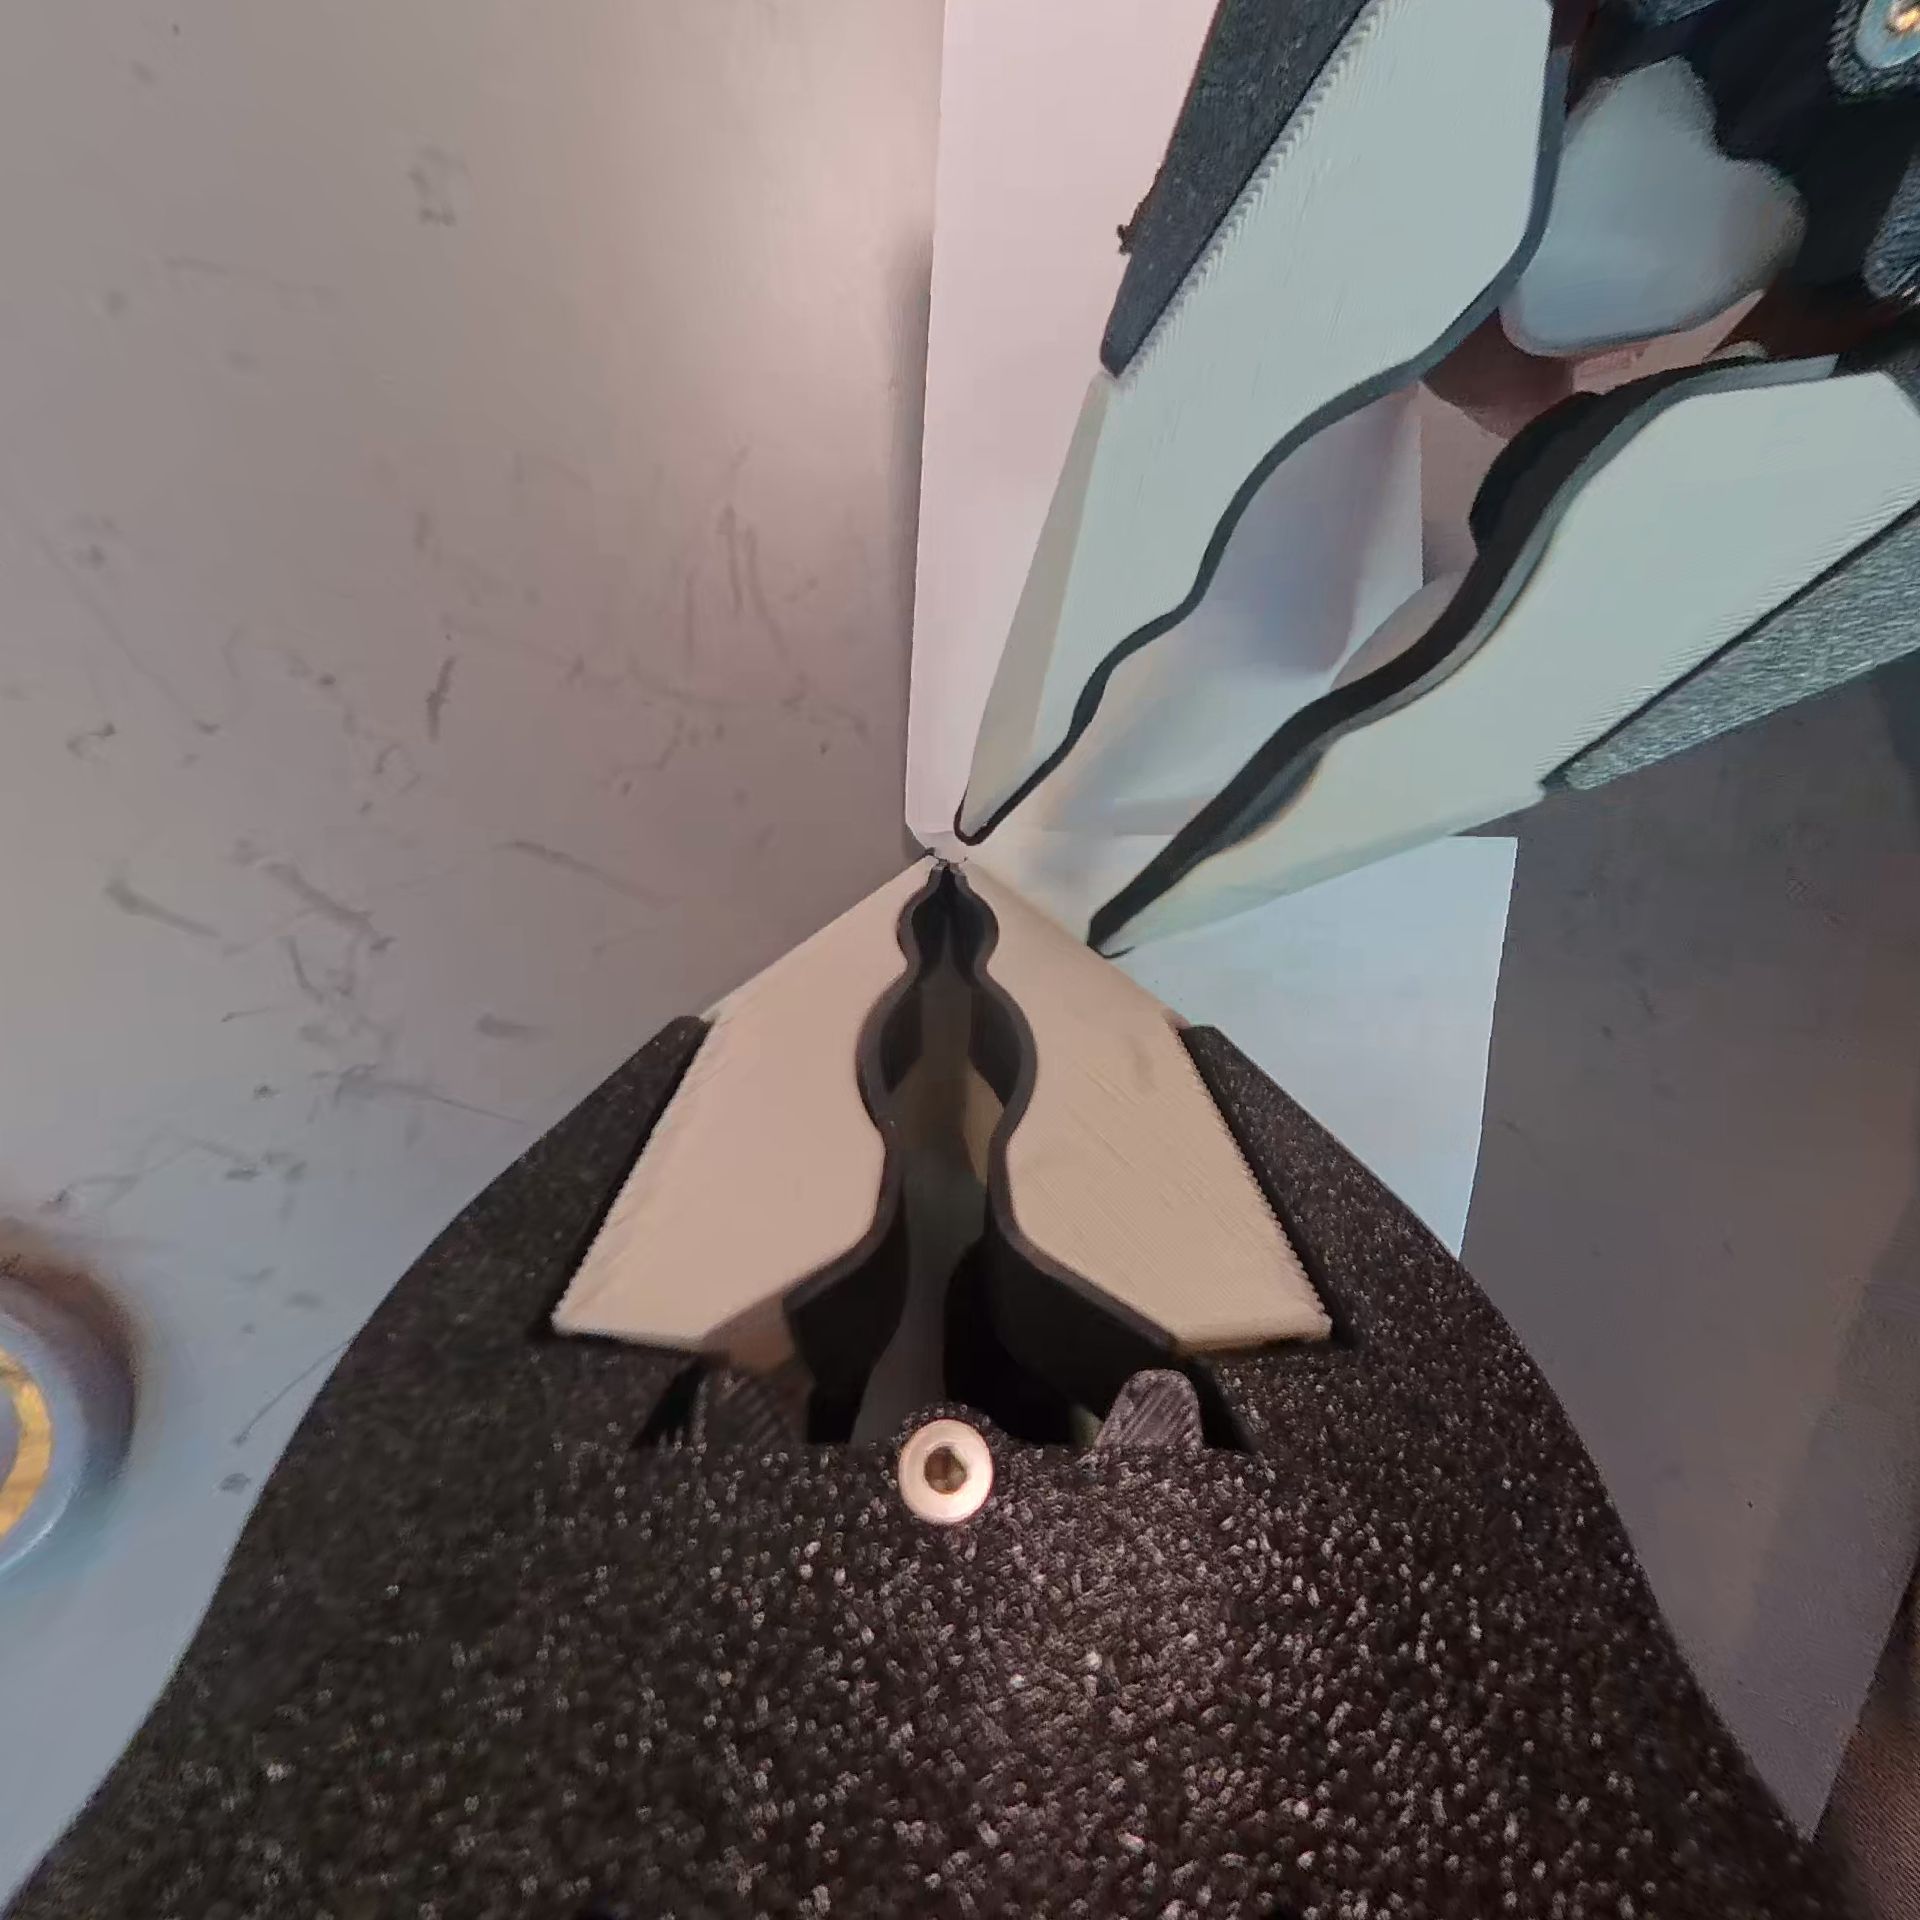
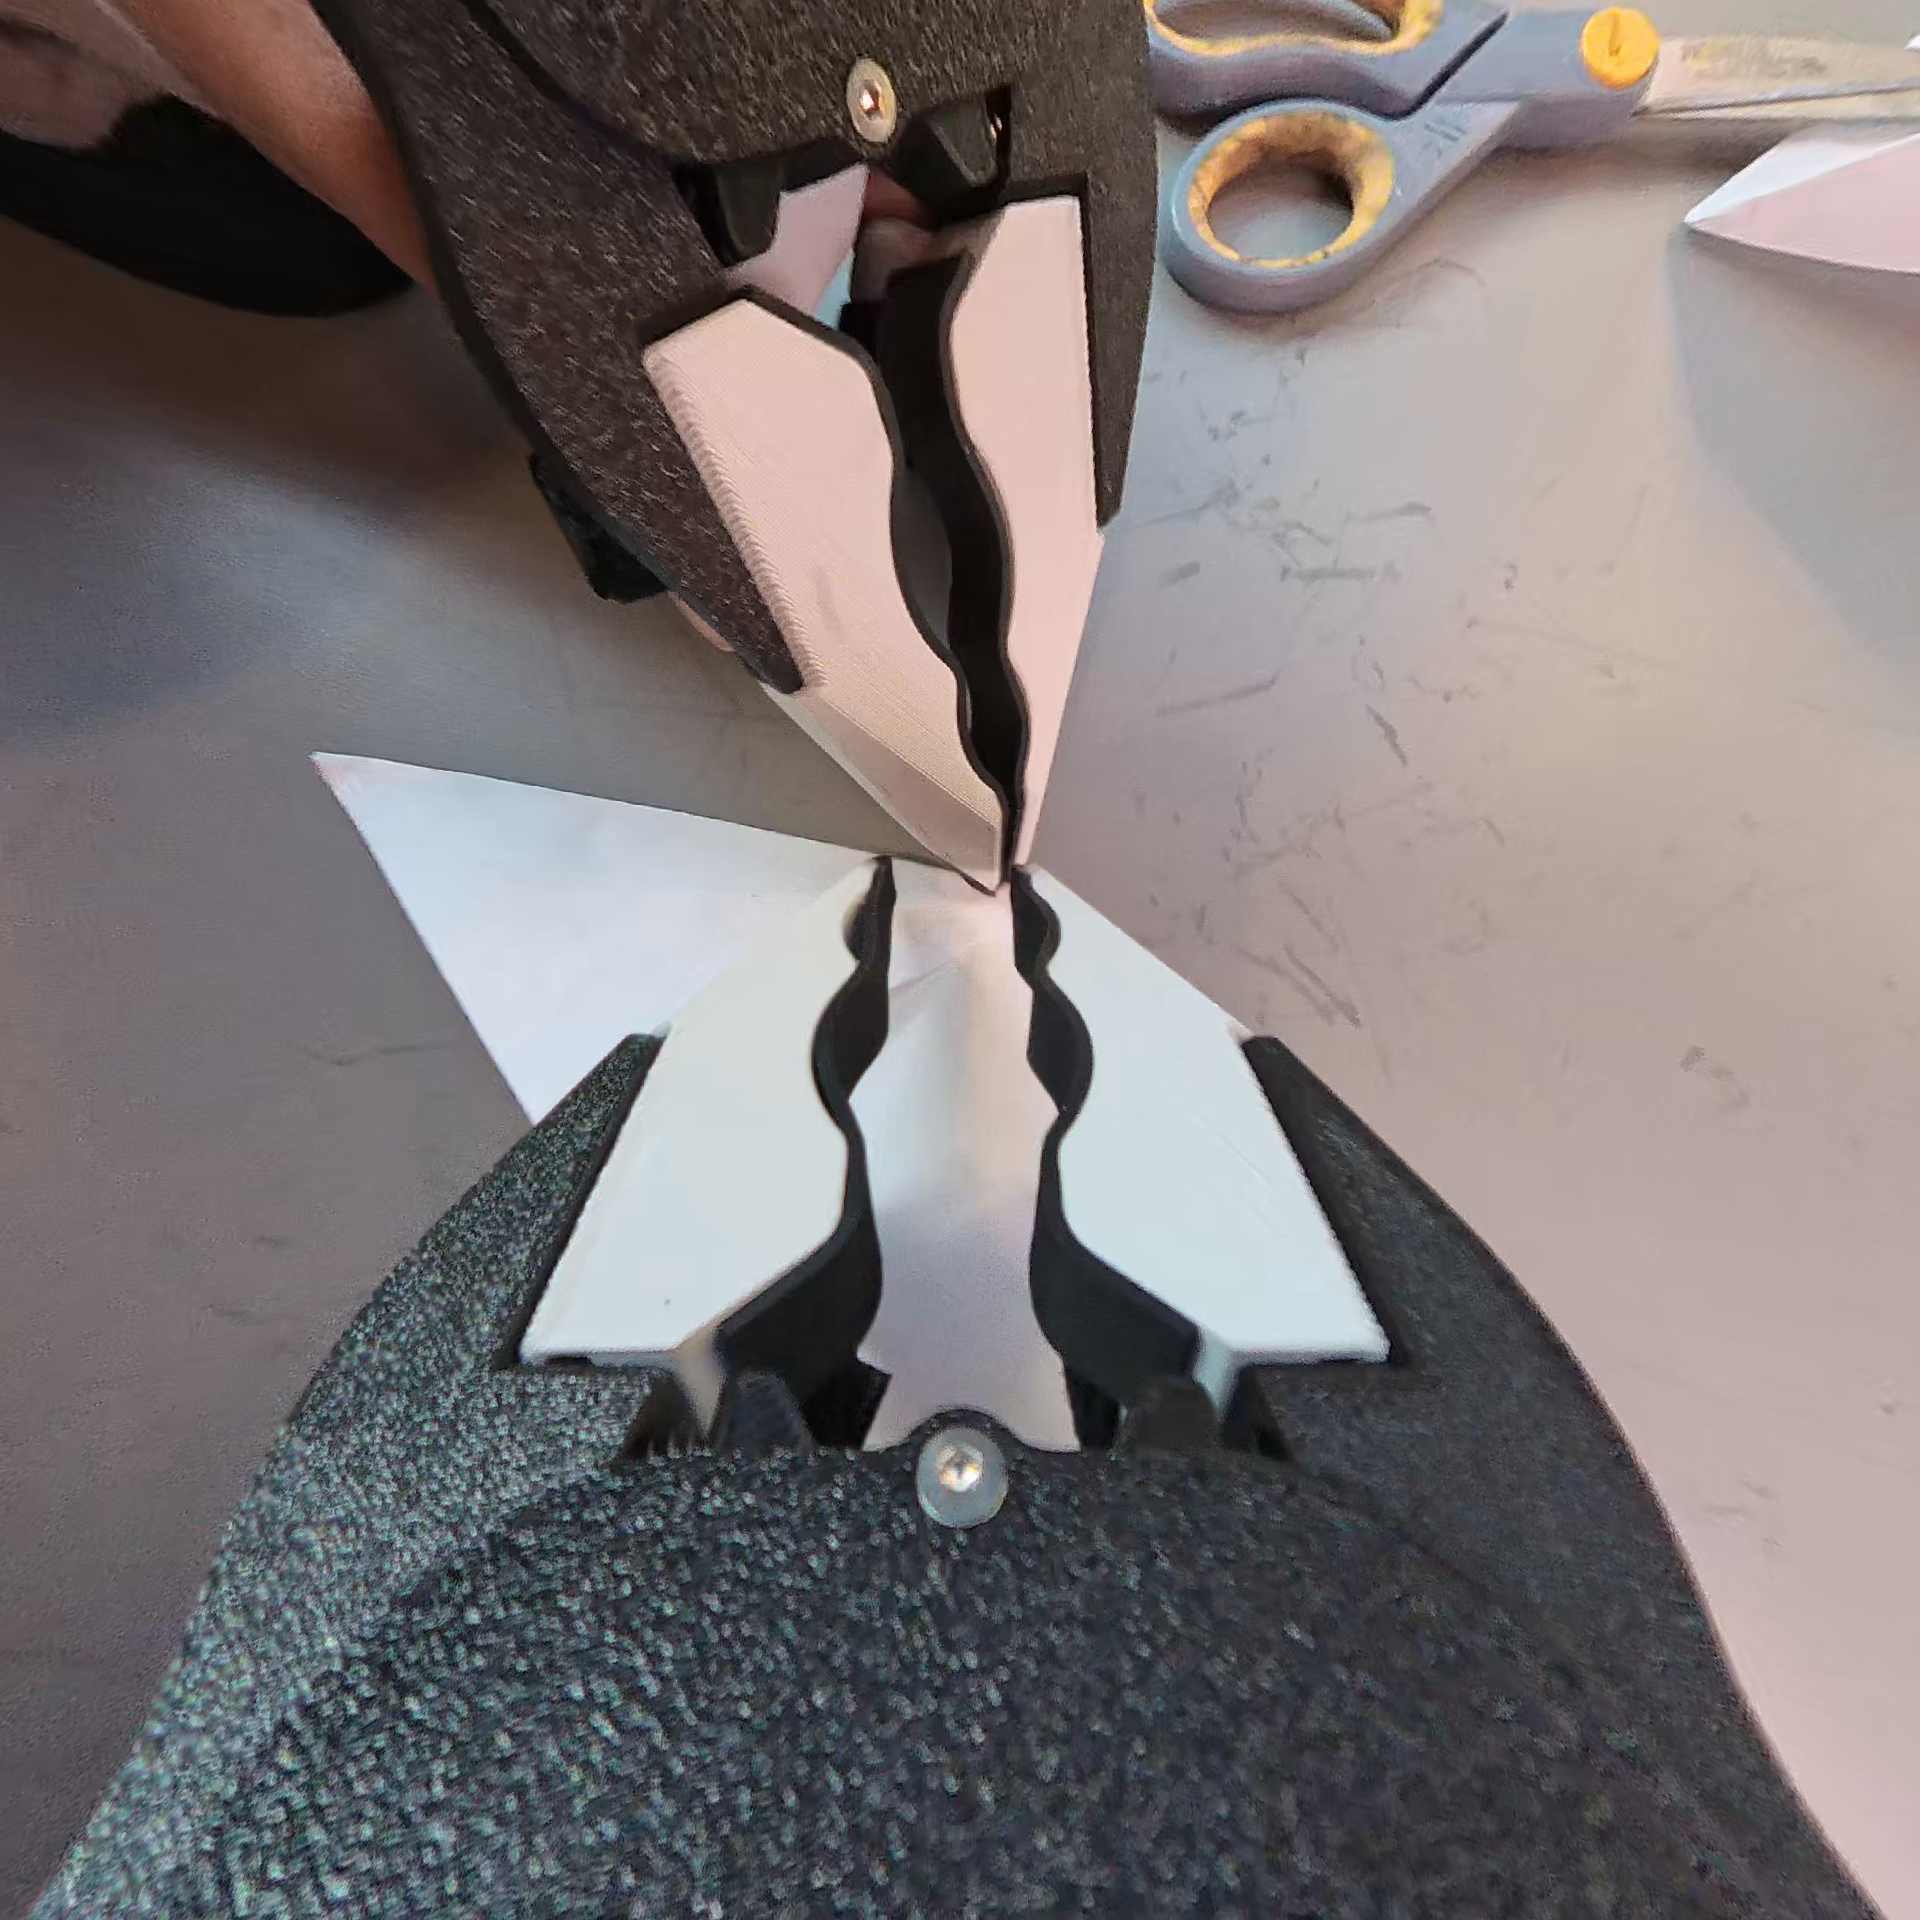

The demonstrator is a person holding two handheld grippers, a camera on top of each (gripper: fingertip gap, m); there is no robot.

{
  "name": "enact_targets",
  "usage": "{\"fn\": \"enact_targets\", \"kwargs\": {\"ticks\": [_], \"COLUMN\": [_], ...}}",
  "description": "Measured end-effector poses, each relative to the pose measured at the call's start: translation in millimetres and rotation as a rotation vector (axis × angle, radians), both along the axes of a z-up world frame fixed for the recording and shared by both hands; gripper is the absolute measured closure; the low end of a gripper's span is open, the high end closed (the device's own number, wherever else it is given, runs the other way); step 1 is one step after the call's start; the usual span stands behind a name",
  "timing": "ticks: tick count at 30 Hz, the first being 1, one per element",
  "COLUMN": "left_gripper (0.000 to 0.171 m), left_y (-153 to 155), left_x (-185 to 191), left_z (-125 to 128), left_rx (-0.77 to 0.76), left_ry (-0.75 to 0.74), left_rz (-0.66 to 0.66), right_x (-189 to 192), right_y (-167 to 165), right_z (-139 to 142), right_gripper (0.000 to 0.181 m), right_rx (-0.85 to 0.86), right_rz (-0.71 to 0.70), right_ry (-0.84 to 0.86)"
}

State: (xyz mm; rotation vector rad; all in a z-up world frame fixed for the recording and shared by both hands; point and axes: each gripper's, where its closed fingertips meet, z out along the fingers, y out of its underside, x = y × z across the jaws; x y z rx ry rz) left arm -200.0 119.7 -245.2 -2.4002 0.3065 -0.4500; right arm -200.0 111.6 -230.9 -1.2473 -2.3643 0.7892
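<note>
1. Your left gripper (image 1: 945,878) has its fingers pressed together at the tips, pinching the edge of the white paper sheet (image 1: 1340,997) at a folded point
2. Your right gripper (image 2: 951,883) has its fingers narrowly apart, with the paper's creased part lying between them; whether they touch it you cannot tell
3. The two grippers meet tip to tip over the sheet, which lies on the scuffed grey counter (image 2: 1455,727)
4. Beyond, grey scissors (image 2: 1382,135) with yellow-lined handles lie on the counter, well apart from the grippers
5. Just beside the scissors lies another white paper piece (image 2: 1818,208)
</note>
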Motion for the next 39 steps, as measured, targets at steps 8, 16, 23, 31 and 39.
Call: {"fn": "enact_targets", "kwargs": {"ticks": [8, 16, 23, 31, 39], "left_gripper": [0.171, 0.171, 0.171, 0.171, 0.171], "left_y": [0, 0, -1, -1, -1], "left_x": [0, 0, 0, 0, 0], "left_z": [0, 0, 0, 0, 0], "left_rx": [0.01, 0.012, 0.015, 0.014, 0.019], "left_ry": [0.019, 0.02, 0.022, 0.031, 0.048], "left_rz": [-0.004, -0.01, -0.011, -0.009, -0.01], "right_x": [-4, -3, 0, 1, 2], "right_y": [5, 3, -2, -1, 0], "right_z": [-13, -6, -14, -15, -15], "right_gripper": [0.165, 0.15, 0.149, 0.149, 0.147], "right_rx": [0.073, 0.17, 0.071, 0.034, 0.063], "right_rz": [0.087, 0.213, 0.219, 0.17, 0.117], "right_ry": [-0.049, -0.051, -0.142, -0.174, -0.177]}}
